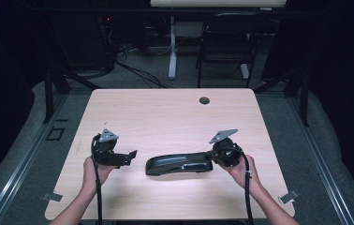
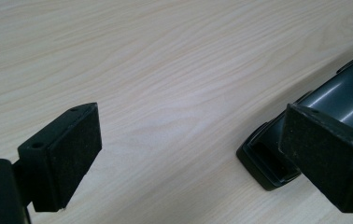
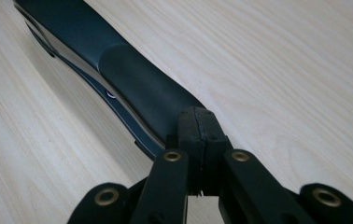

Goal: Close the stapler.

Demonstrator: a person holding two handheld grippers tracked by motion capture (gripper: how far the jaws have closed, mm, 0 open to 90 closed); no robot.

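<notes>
Dark case point(image 1: 180, 164) on wooden table point(image 1: 165, 112)

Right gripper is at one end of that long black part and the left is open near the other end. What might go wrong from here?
The right gripper is shut, its pads meeting at the black part's end; if it grips nothing, a lift may leave the part behind.

The left gripper is open beside the far end, not around it; closing now would likely miss or nudge the part across the table.

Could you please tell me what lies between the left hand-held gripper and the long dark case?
Only bare pale wood table separates the left hand-held gripper from the long dark glossy plastic case, as the high view shows.
</notes>
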